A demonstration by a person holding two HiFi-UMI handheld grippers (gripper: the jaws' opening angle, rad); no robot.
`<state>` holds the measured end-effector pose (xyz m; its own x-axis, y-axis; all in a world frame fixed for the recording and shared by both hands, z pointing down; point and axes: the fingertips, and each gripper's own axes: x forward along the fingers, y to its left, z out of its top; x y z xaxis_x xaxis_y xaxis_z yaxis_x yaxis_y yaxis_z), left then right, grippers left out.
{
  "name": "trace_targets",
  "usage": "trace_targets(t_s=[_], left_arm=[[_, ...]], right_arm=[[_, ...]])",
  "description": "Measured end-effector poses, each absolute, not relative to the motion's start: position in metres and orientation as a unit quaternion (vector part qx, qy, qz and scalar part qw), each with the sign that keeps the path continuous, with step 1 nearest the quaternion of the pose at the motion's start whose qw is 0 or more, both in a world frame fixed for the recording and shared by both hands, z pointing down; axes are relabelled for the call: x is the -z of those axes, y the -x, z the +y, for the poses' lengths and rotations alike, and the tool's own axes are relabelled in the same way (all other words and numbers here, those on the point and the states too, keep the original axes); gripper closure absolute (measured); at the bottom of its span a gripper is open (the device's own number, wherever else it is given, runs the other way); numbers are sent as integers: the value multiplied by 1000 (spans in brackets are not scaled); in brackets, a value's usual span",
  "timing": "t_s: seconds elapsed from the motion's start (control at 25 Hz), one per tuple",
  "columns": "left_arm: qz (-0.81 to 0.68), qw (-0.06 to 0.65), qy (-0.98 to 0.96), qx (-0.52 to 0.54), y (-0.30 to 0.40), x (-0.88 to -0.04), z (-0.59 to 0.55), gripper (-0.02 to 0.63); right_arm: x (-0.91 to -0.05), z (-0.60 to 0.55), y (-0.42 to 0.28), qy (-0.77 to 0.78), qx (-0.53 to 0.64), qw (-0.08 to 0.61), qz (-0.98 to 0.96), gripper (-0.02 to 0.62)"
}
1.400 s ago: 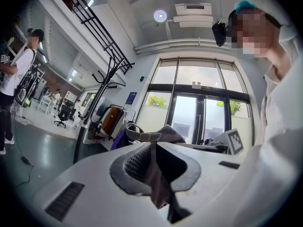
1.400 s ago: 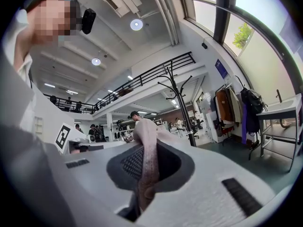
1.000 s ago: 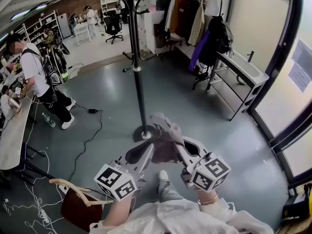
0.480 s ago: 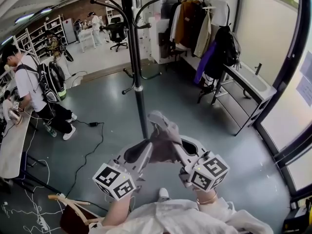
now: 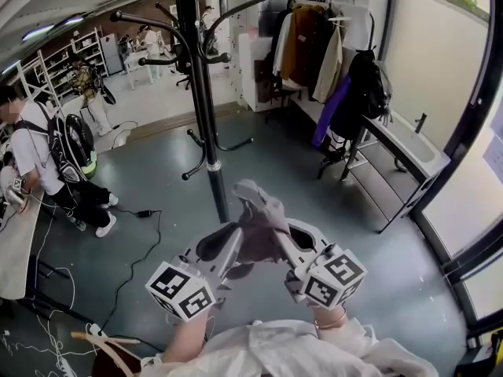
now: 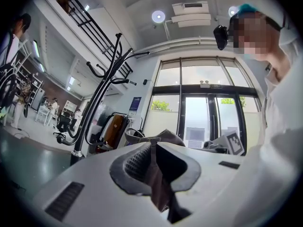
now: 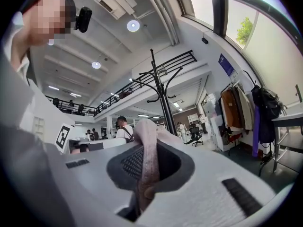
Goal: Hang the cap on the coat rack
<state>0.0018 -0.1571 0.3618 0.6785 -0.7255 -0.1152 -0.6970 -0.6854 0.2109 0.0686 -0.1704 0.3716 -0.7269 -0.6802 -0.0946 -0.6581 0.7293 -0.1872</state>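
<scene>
Grey floor (image 5: 338, 203) separated the person from the far coat rack (image 5: 202, 93), with the cap (image 5: 258, 210) held near, pinched at either edge by left gripper (image 5: 229, 246) and right gripper (image 5: 285, 240), apparently to present it open to a hook.

left tongs (image 6: 153, 173) clamped on cap (image 6: 165, 137), black coat rack (image 6: 97, 109) beyond

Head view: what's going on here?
A person holds the cap up in front of them, pinched on either side by the left gripper and the right gripper, both shut on its fabric. The black coat rack stands just ahead; the cap is not yet on a hook.
</scene>
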Motion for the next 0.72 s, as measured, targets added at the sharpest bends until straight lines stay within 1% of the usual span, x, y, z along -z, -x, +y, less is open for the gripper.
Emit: trace_targets(t_s=[0.24, 0.4, 0.6, 0.72], left_arm=[[-392, 74, -911, 107, -11, -358, -195, 565], [-397, 79, -907, 111, -7, -360, -207, 565], [-400, 83, -907, 106, -3, -360, -219, 565], [-404, 79, -906, 100, 2, -361, -227, 565]], right_arm=[[-373, -211, -79, 363, 68, 78, 926, 584], [-386, -225, -75, 362, 82, 65, 926, 584], [-389, -237, -72, 358, 97, 71, 926, 583], [-393, -242, -64, 357, 91, 61, 927, 583]])
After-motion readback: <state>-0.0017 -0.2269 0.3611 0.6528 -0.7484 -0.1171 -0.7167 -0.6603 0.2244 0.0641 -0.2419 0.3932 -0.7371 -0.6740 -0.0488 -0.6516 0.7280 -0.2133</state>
